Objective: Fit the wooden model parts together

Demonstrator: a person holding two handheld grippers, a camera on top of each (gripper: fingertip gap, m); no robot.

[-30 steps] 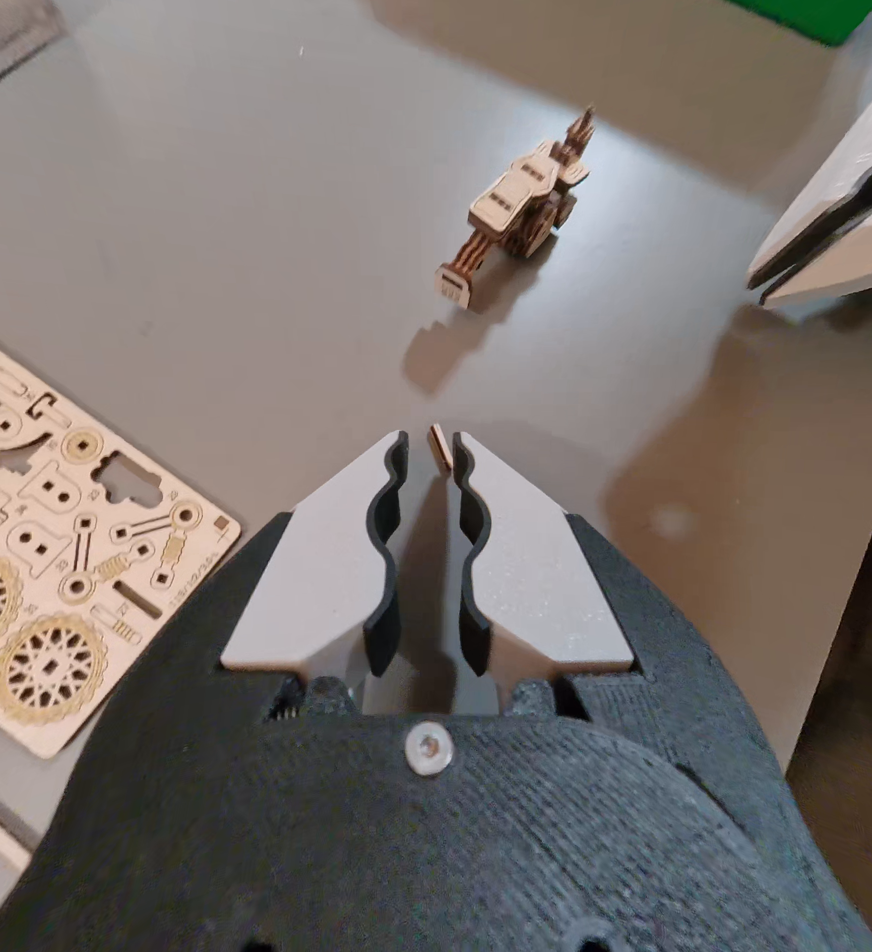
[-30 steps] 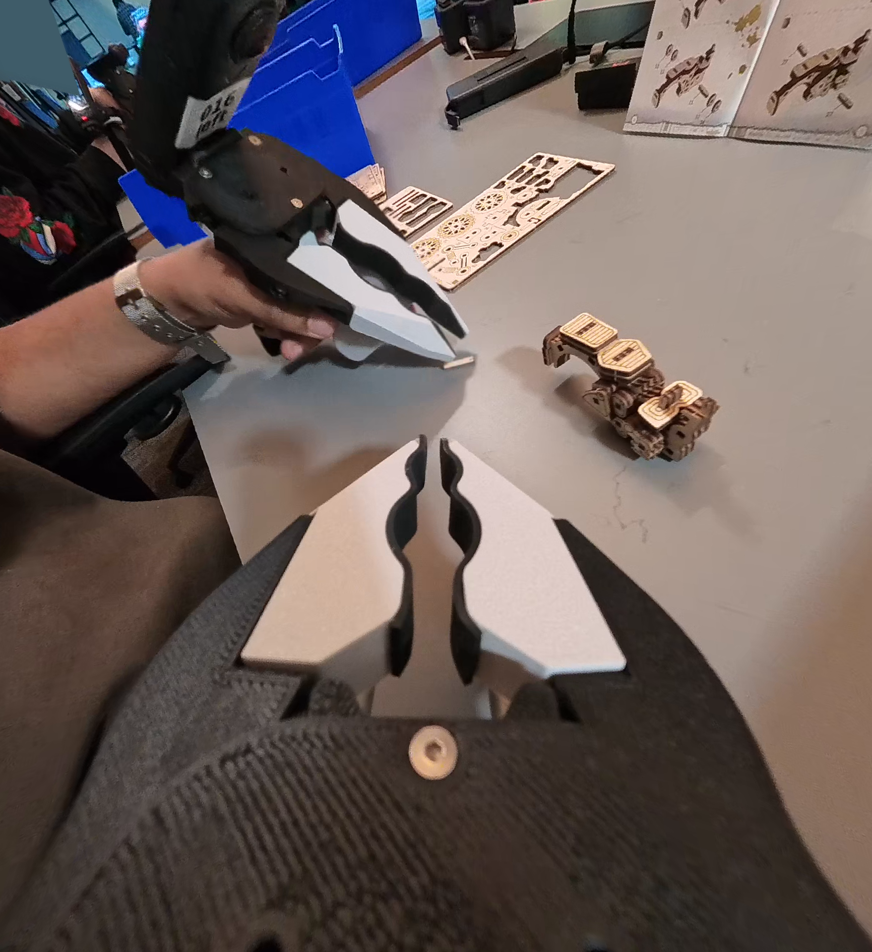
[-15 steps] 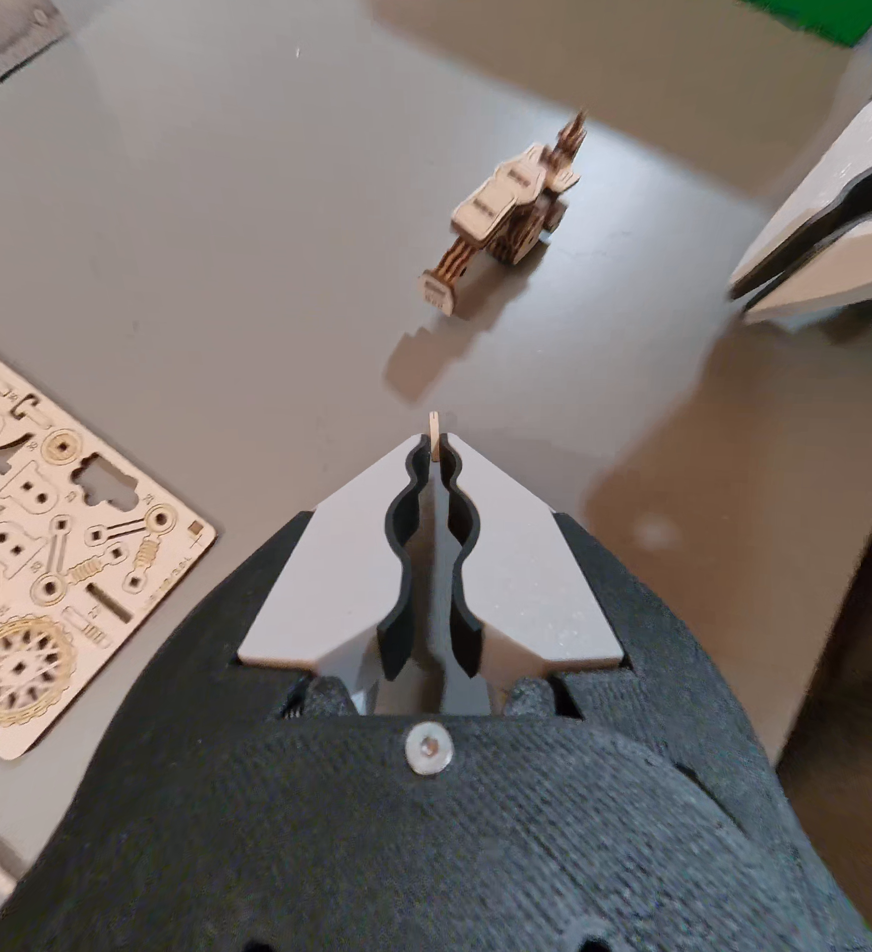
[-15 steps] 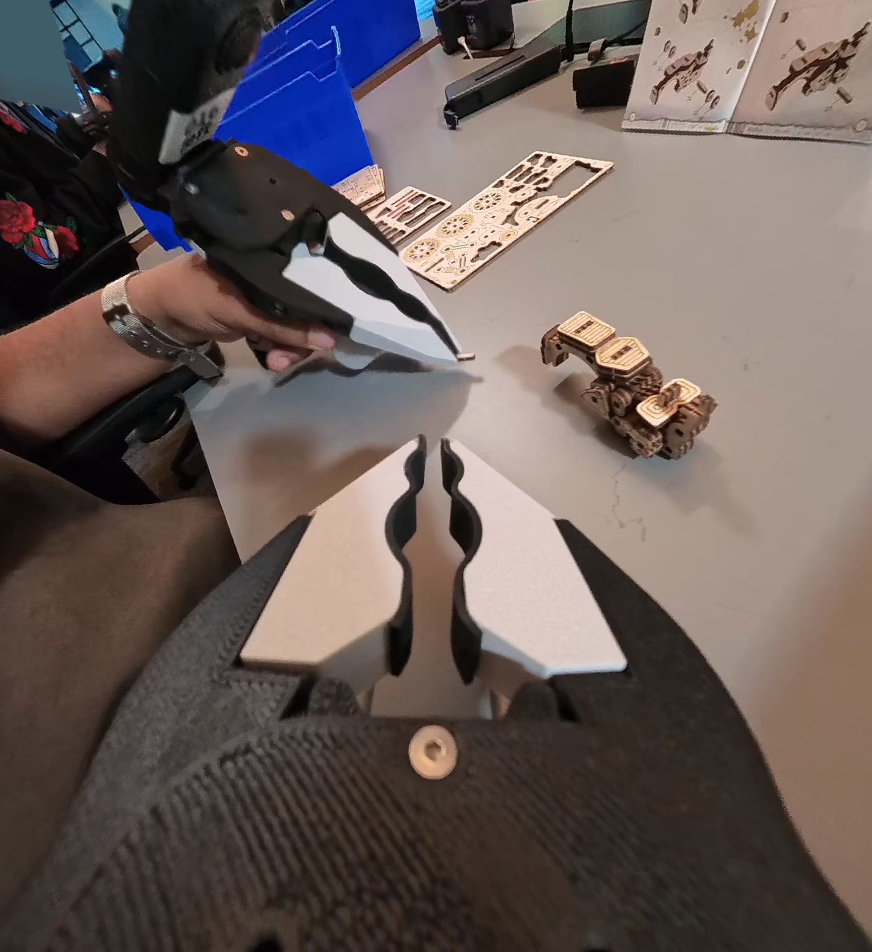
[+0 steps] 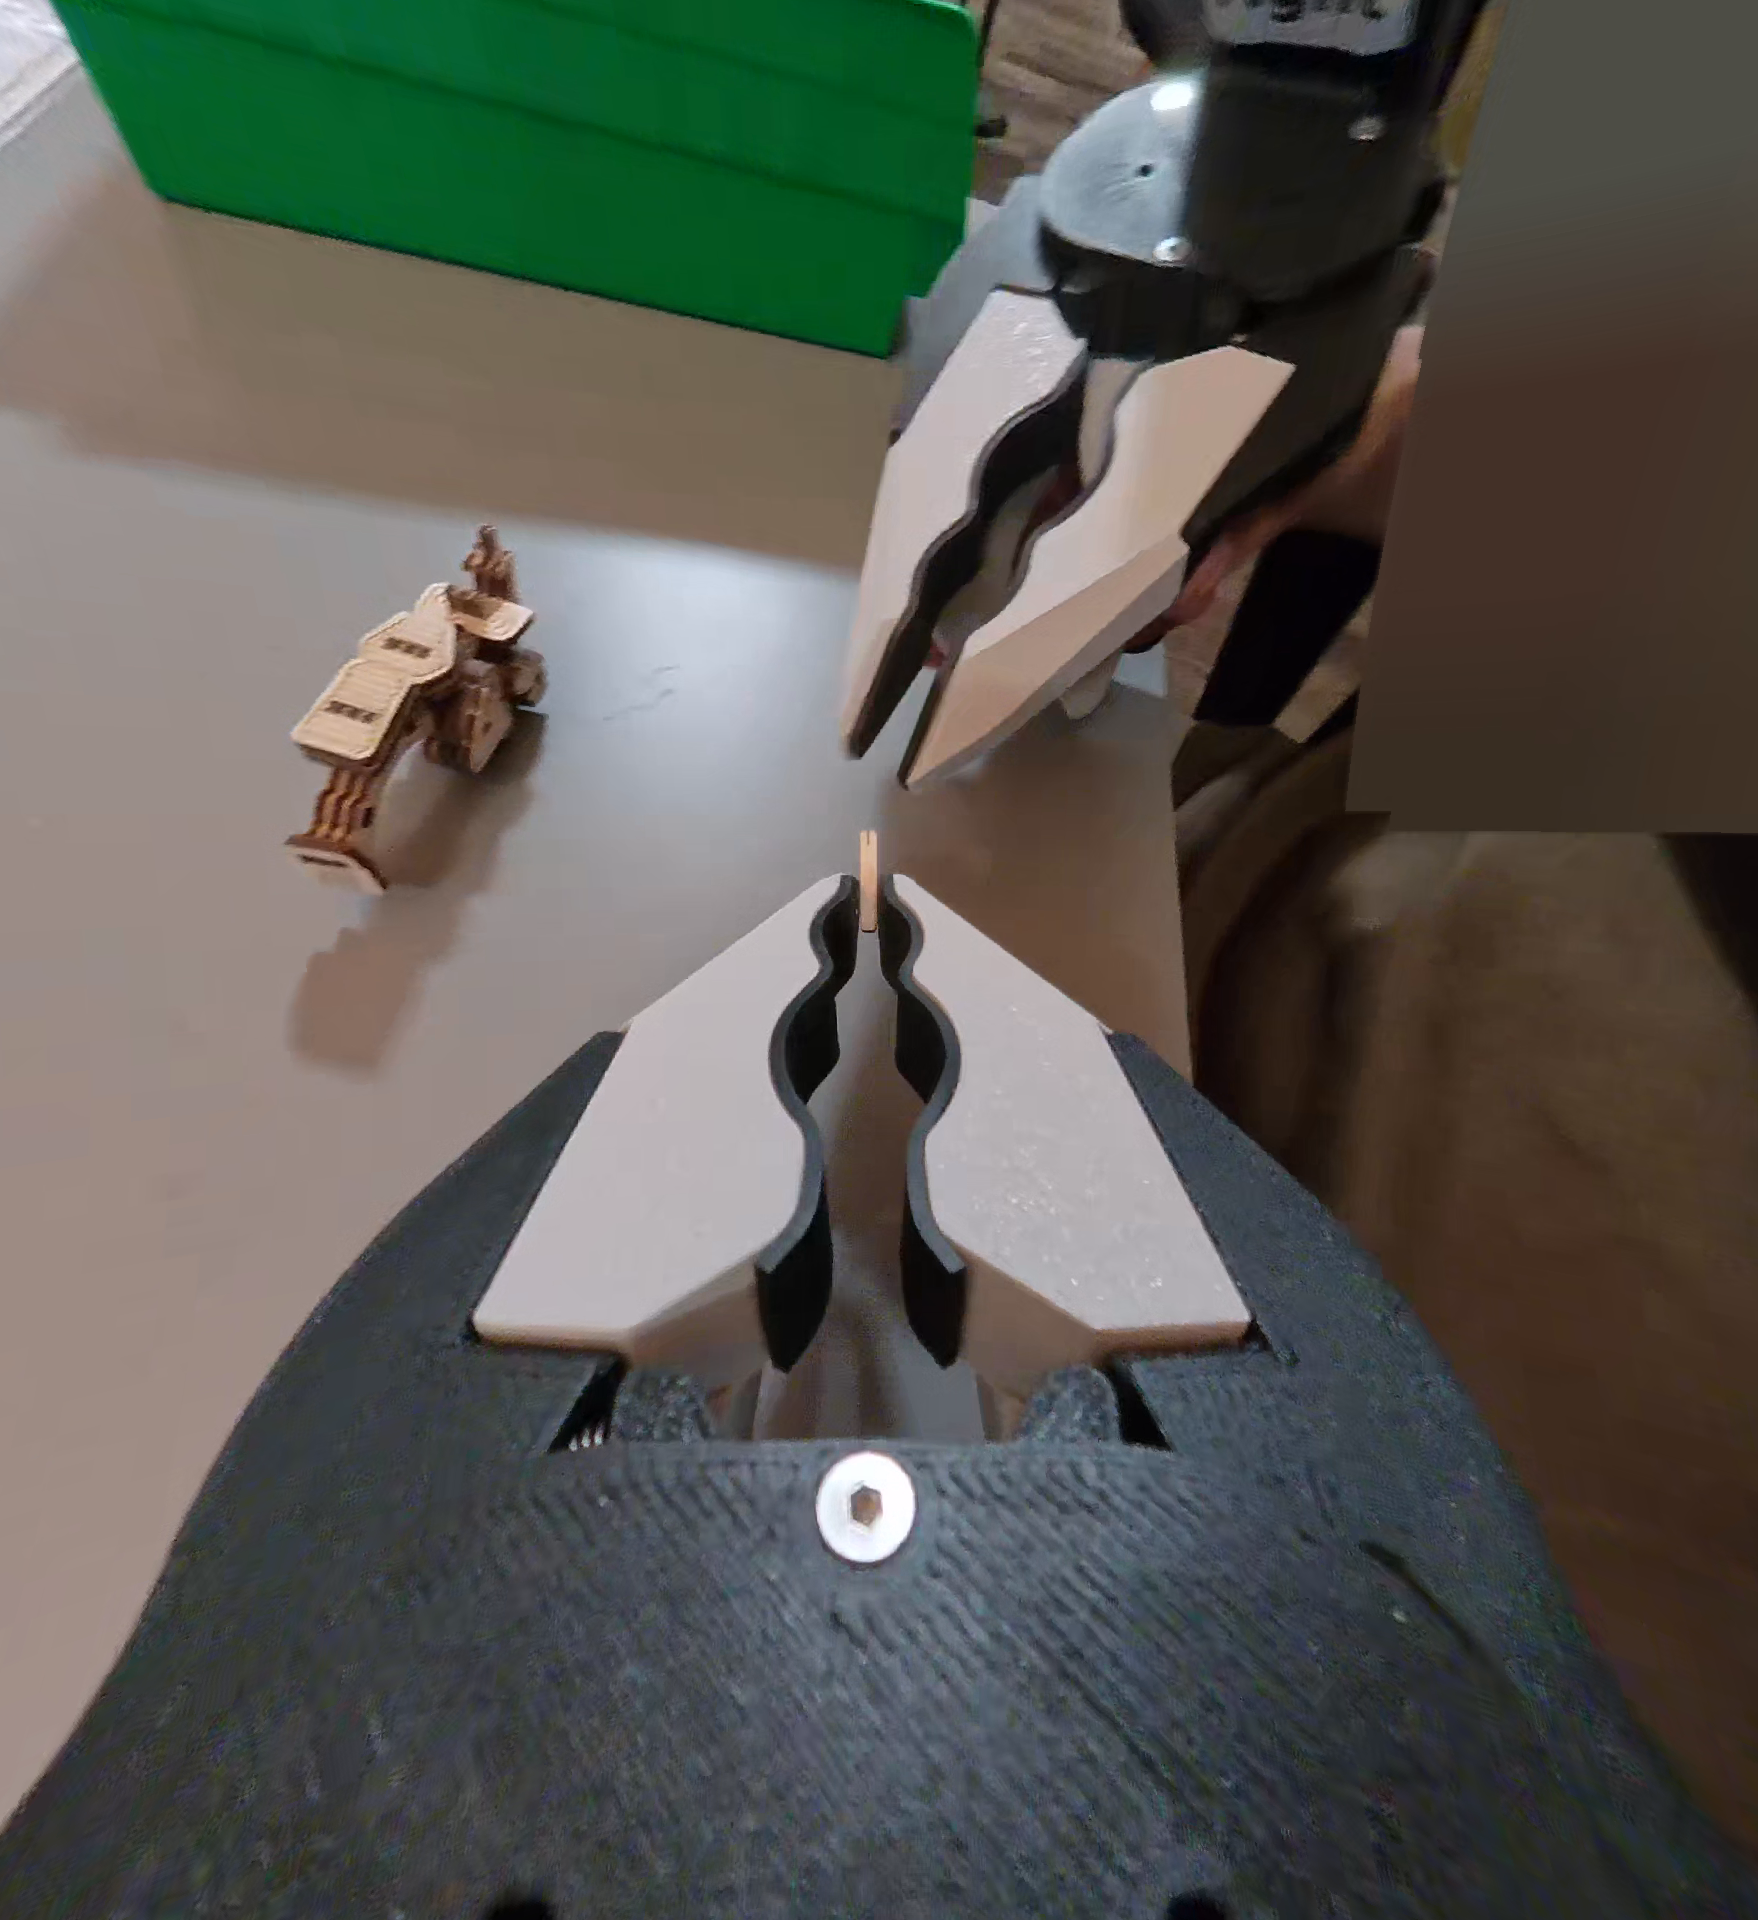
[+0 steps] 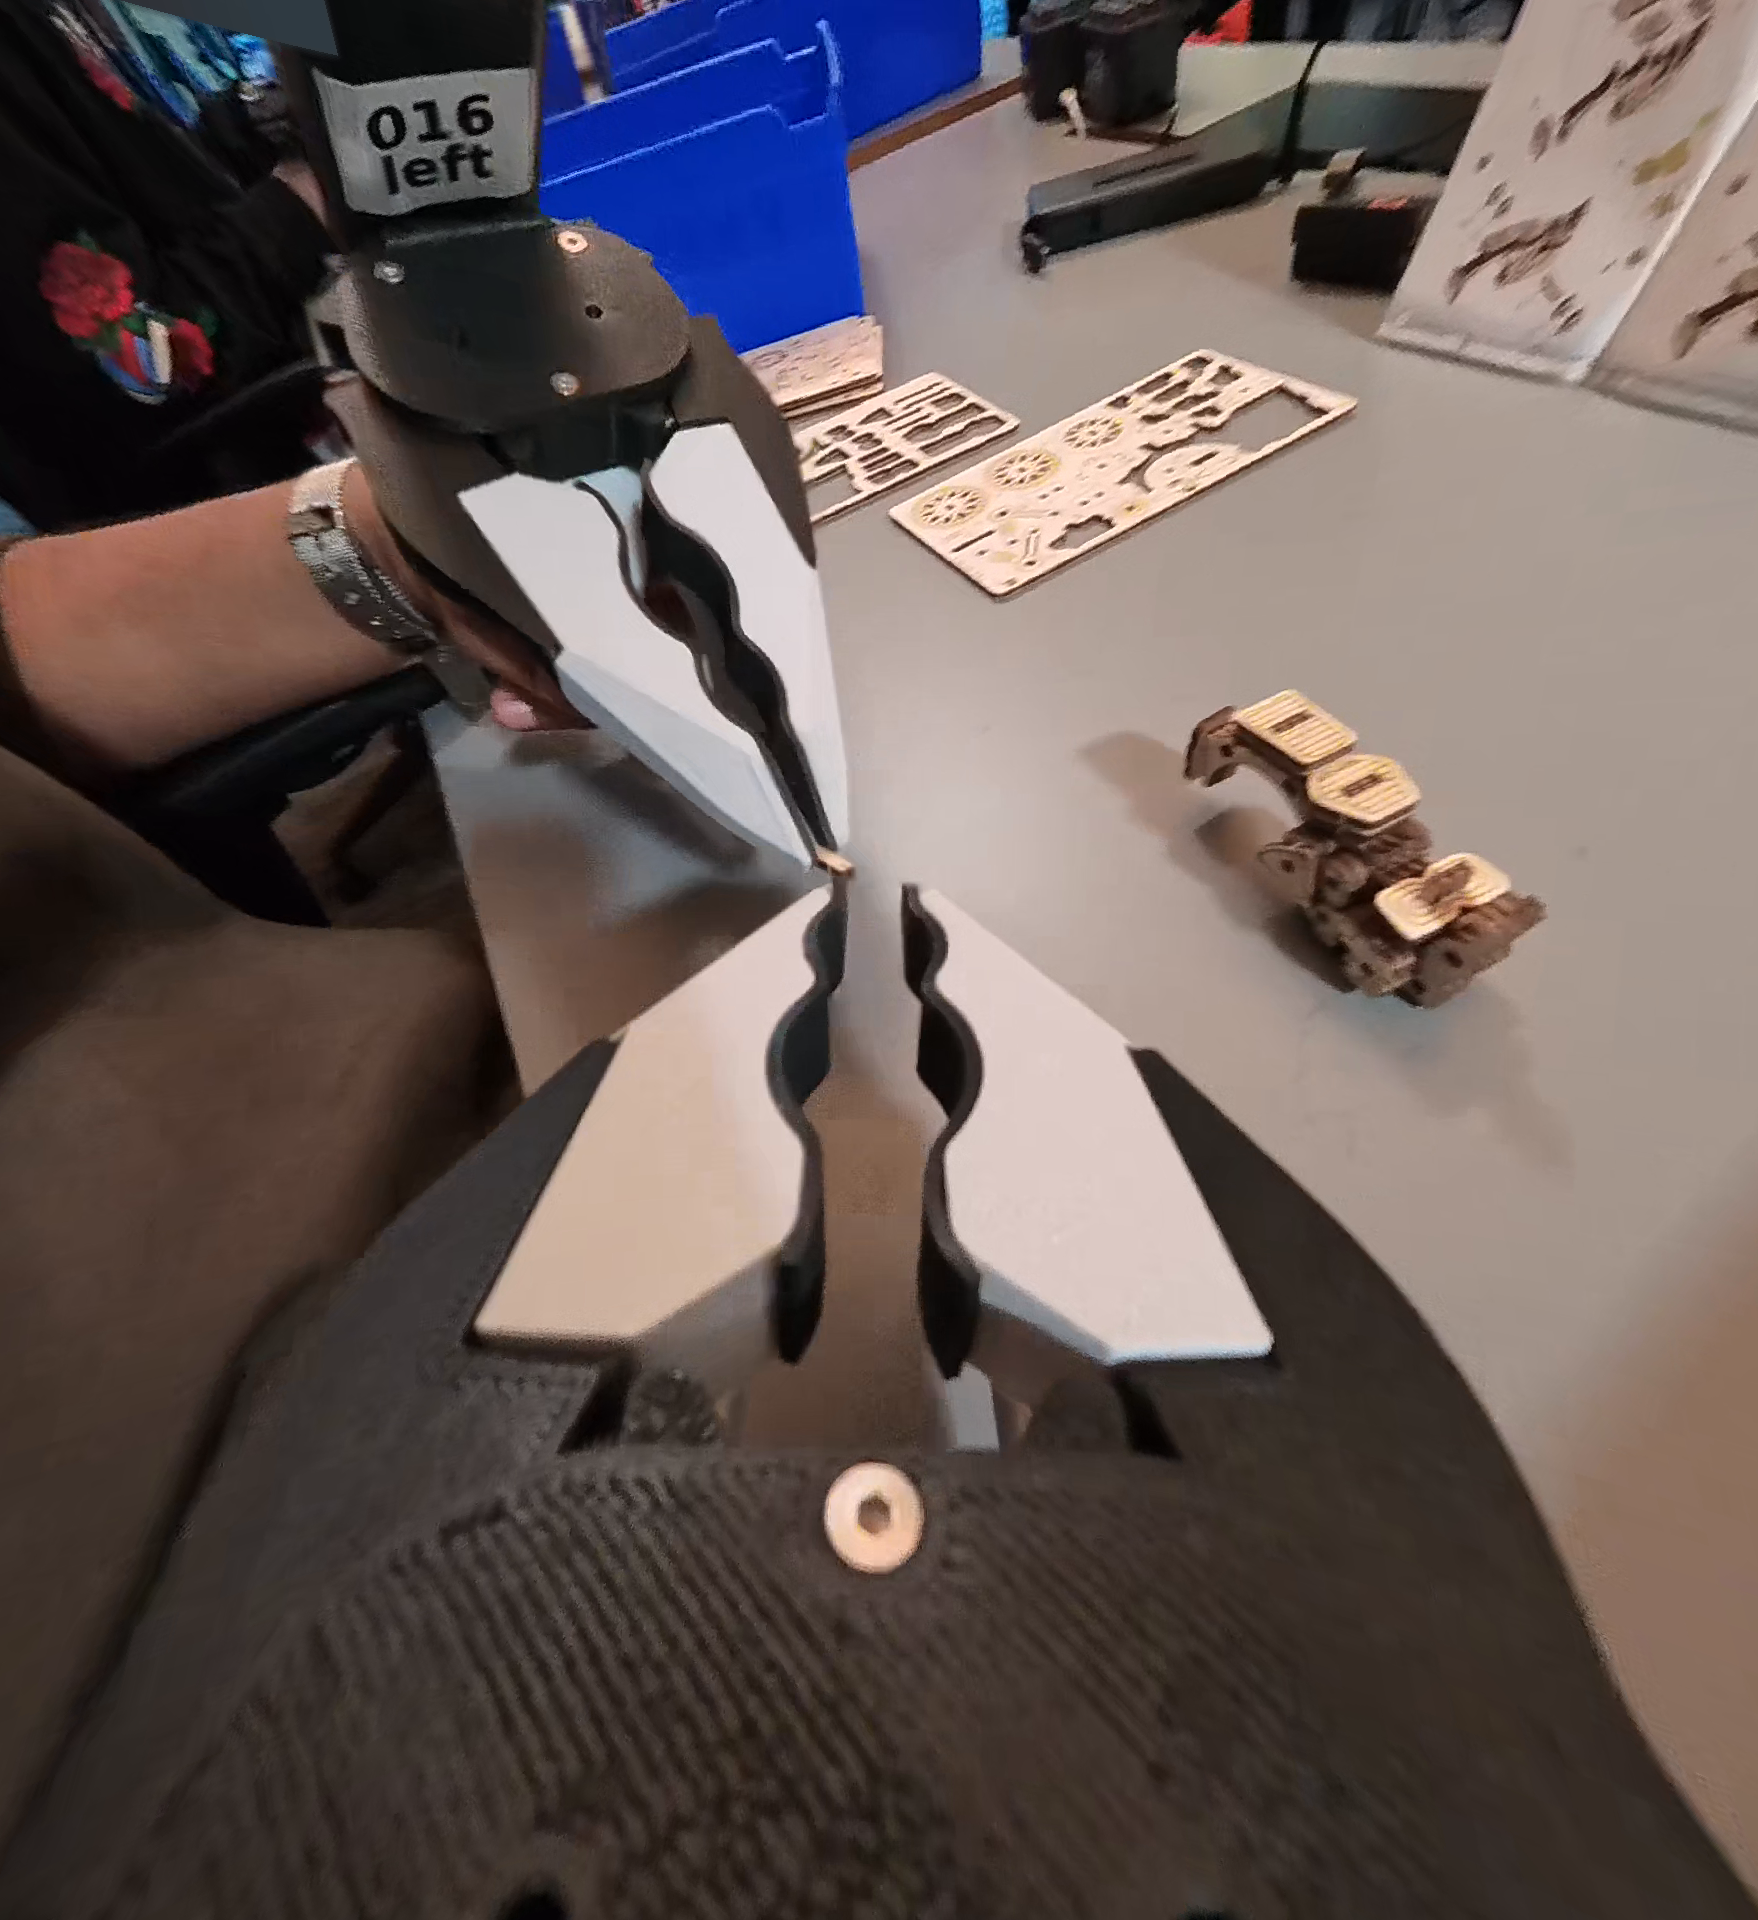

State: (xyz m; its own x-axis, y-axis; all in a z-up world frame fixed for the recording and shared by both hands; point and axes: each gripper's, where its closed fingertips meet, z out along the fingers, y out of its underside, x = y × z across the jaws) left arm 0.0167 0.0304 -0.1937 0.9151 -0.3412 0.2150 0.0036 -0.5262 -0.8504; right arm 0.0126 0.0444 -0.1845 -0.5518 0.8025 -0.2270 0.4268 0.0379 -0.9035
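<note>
**Grippers Swung Tip to Tip**

Both grippers have turned to face each other above the table [image 6: 1477,665] edge. Left gripper [image 5: 867,881] jaws pinch a small wooden piece [image 5: 867,860]. Right gripper [image 6: 873,902] jaws stand slightly spread, holding nothing. Wooden model [image 6: 1358,847] sits apart, farther in from the edge.

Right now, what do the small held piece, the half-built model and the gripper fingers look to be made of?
Small piece in the left gripper: thin pale wood, probably plywood, unfinished. Half-built model: the same pale sheet wood with dark brown edges, likely laser-cut. Right gripper fingers: matte grey speckled plastic, seemingly printed, with black wavy liners, possibly rubber.
</note>
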